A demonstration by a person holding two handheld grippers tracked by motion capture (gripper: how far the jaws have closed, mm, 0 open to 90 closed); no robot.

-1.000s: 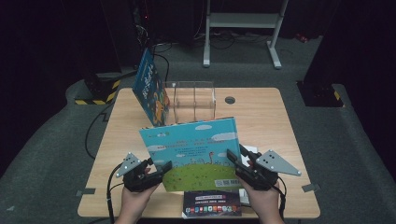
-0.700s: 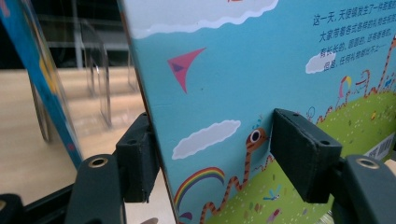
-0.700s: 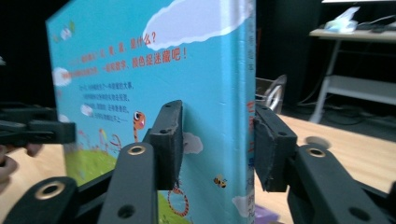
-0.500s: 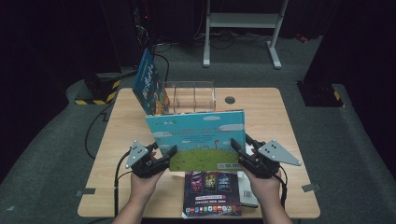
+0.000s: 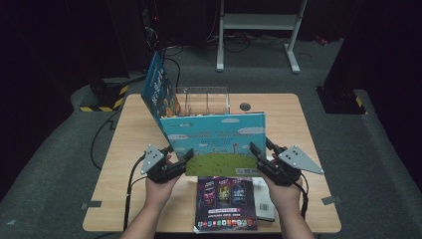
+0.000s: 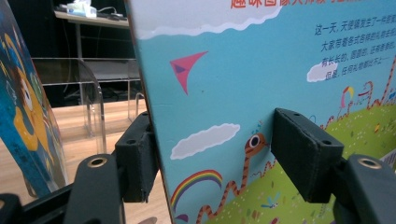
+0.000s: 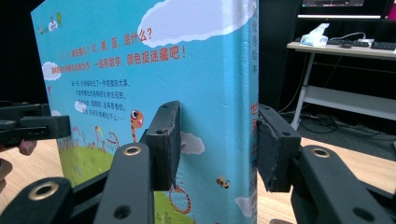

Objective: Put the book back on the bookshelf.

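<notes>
A blue picture book (clouds and a cartoon snake on its cover) stood upright above the wooden table, lifted between both tongs. The left gripper clamped its left edge; the right gripper clamped its spine.
</notes>
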